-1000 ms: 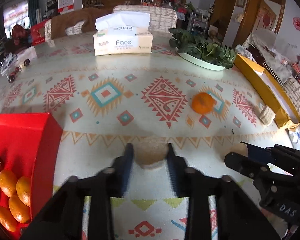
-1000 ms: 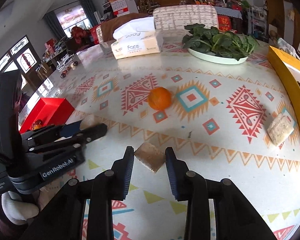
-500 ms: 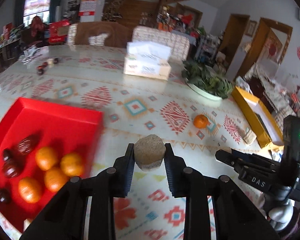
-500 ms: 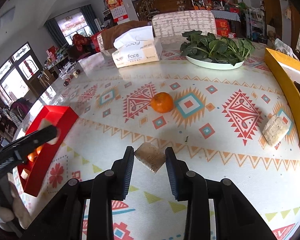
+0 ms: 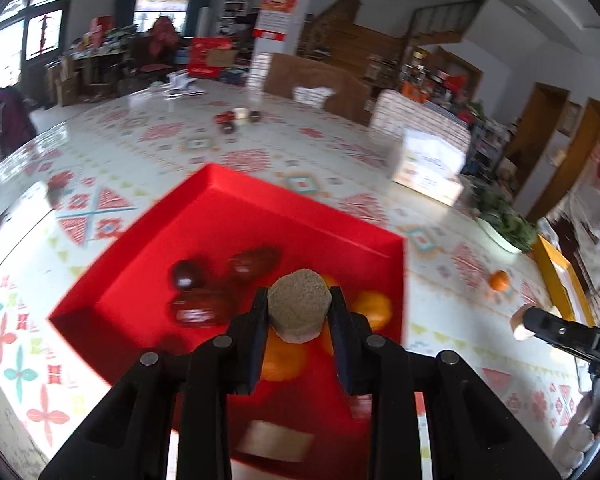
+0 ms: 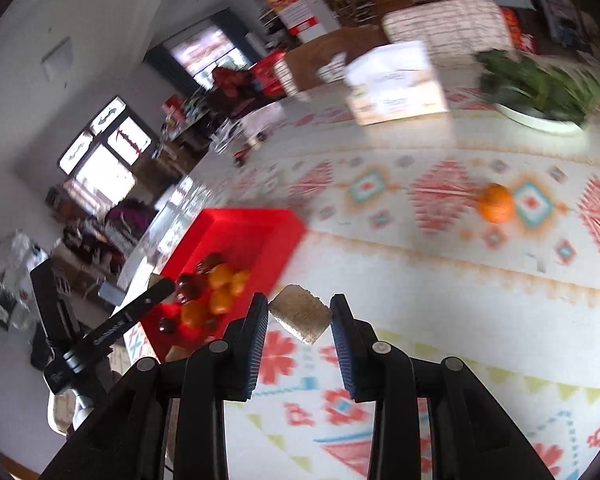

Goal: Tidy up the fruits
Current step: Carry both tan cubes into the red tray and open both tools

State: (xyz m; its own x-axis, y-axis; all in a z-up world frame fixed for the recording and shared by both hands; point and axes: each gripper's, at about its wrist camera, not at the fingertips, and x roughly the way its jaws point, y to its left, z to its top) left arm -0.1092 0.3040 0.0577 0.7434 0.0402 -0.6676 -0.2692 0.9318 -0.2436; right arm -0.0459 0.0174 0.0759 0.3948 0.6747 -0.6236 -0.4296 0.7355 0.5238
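Observation:
My left gripper (image 5: 299, 300) is shut on a round brown cake (image 5: 298, 312) and hovers over the red tray (image 5: 228, 216). In the tray lie several oranges (image 5: 374, 308), dark red dates (image 5: 186, 274) and a pale flat piece (image 5: 274, 446) near its front. My right gripper (image 6: 300, 308) is shut on a square brown biscuit (image 6: 300, 316), above the patterned tablecloth just right of the red tray (image 6: 252, 236). One loose orange (image 6: 496, 202) sits on the cloth farther right. The left gripper (image 6: 156, 290) shows over the tray's fruit in the right wrist view.
A tissue box (image 6: 396, 84) and a white plate of leafy greens (image 6: 540, 88) stand at the far side of the table. A yellow box (image 5: 560, 276) lies at the right edge. A few small dark fruits (image 5: 230, 120) sit far back.
The left gripper swung left with the round cake, from above the bare cloth to above the red tray. The right gripper rose and turned left with its biscuit.

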